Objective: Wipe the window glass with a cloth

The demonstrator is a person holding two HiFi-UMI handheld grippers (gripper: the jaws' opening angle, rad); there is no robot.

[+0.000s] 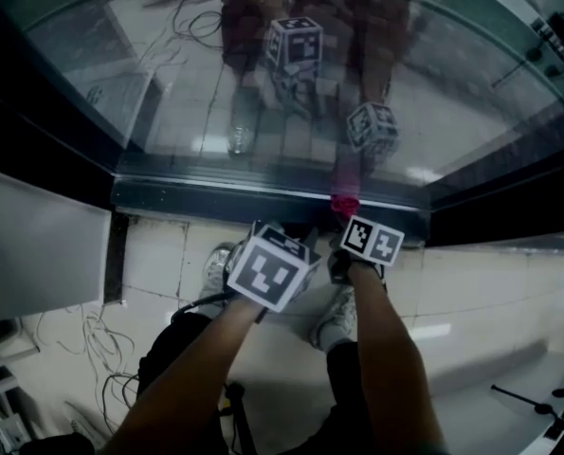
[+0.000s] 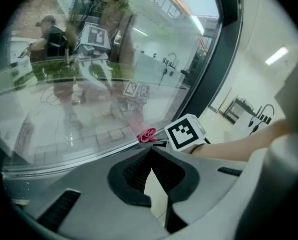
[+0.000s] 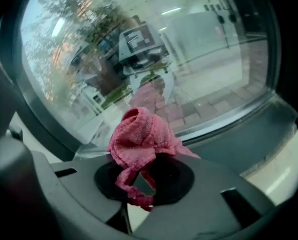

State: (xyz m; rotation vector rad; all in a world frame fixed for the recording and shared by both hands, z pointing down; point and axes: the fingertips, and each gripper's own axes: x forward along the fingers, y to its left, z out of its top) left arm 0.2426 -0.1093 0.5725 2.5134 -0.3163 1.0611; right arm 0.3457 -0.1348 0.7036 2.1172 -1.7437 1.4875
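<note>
**A:** Which way are we wiping from here?

**B:** We're clamping the pink cloth (image 3: 138,134) in the right gripper (image 3: 138,181), right at the bottom edge of the window glass (image 3: 224,69), so upward. The left gripper (image 2: 151,151) is idling closed, empty, alongside.

The window glass (image 1: 149,83) bars the way from 10 to 2 o'clock in the head view, its pane open for sliding along; the dark sill (image 1: 215,197) runs across beneath it, and the cloth (image 3: 138,134) pinched in the right tool (image 3: 143,176) sits at that lower edge; in the left gripper view a dark upright frame (image 2: 214,69) closes the pane at 2 o'clock; the left tool (image 2: 151,151), jaws together, crowds just beside the right one; a white panel (image 1: 35,254) stands at 9 o'clock; cables (image 1: 101,349) lie at 7 o'clock; the person's shoes (image 1: 336,325) take 6 o'clock; the floor (image 1: 471,292) at 3 to 4 o'clock lies open.
</note>
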